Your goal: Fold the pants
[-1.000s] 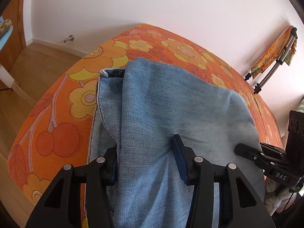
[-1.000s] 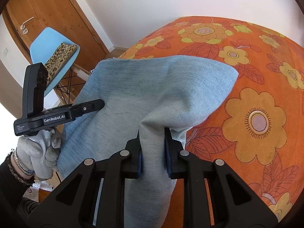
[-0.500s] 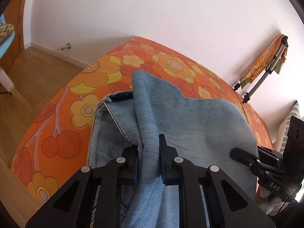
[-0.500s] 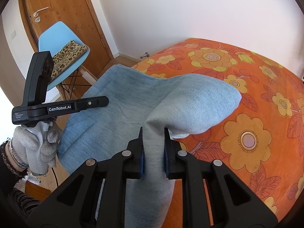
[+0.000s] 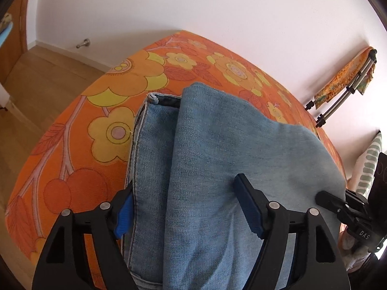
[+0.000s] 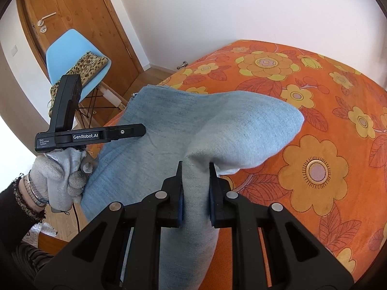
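Observation:
Light blue denim pants (image 5: 217,133) lie folded on the orange flowered bedcover (image 5: 108,133), with the darker waistband (image 5: 167,101) at the far end. My left gripper (image 5: 183,186) straddles the near layers; its jaws are opening and the blue pads stand clear of the cloth lying between them. My right gripper (image 6: 196,169) is shut on a raised fold of the pants (image 6: 241,125), lifting it into a ridge above the bedcover (image 6: 314,169). In the right wrist view a gloved hand (image 6: 60,176) holds the left gripper (image 6: 135,129) at the pants' left edge.
A blue chair (image 6: 72,46) with a leopard-print cushion stands by a wooden door (image 6: 72,7) off the bed's left side. Wooden floor (image 5: 36,84) borders the bed. A metal rack (image 5: 343,89) draped with patterned cloth leans on the wall, and a striped pillow (image 5: 367,166) sits at the right.
The left gripper, half open a second ago, pinched a fold half a second ago and has since spread wide, and that fold has settled flat. The right gripper keeps its grip.

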`<action>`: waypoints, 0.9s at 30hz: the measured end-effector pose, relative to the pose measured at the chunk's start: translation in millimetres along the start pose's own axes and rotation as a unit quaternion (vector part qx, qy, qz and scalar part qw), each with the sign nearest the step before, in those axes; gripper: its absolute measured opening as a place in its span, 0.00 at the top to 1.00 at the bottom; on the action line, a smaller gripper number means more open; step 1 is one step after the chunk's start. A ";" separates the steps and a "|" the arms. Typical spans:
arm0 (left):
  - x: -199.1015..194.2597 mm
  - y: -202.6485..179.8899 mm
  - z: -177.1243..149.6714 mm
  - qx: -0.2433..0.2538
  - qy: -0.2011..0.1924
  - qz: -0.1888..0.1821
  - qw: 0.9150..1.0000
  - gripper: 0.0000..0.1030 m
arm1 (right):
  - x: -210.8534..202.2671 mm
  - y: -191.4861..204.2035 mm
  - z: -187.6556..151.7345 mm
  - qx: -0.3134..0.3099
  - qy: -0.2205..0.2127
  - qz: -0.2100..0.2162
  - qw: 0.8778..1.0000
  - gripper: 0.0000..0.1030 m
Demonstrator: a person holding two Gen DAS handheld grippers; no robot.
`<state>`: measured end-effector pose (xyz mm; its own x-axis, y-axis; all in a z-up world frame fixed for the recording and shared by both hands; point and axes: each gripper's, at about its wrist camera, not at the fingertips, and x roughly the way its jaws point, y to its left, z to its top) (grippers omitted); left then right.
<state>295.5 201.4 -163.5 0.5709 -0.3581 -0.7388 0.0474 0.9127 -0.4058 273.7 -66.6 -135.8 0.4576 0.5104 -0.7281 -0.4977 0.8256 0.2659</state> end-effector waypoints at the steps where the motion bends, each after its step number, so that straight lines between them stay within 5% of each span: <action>1: 1.8 -0.6 0.6 0.000 0.004 -0.006 1.000 0.32 | 1.0 -0.5 -0.1 0.000 0.001 0.000 1.000 0.85; 2: 3.1 -1.7 0.4 -0.002 0.009 -0.025 1.000 0.60 | 2.5 -1.4 -0.1 0.000 0.002 0.001 1.000 0.85; 8: -6.0 -0.9 -4.1 -0.031 0.003 -0.038 0.999 0.76 | 9.3 -6.2 -2.1 0.007 0.005 0.005 1.000 0.85; 15: -23.4 -31.7 -5.1 0.024 -0.029 0.016 0.999 0.83 | 2.6 1.4 -2.0 -0.007 -0.004 -0.005 1.000 0.85; 27: -46.5 -48.0 -0.8 0.031 -0.062 -0.010 0.998 0.84 | -35.1 27.8 9.6 -0.051 -0.055 -0.029 0.997 0.86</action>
<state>266.1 174.1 -110.1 0.6669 -0.3522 -0.6566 0.1076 0.9175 -0.3828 250.8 -59.3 -96.8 0.5632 0.4901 -0.6654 -0.5375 0.8288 0.1555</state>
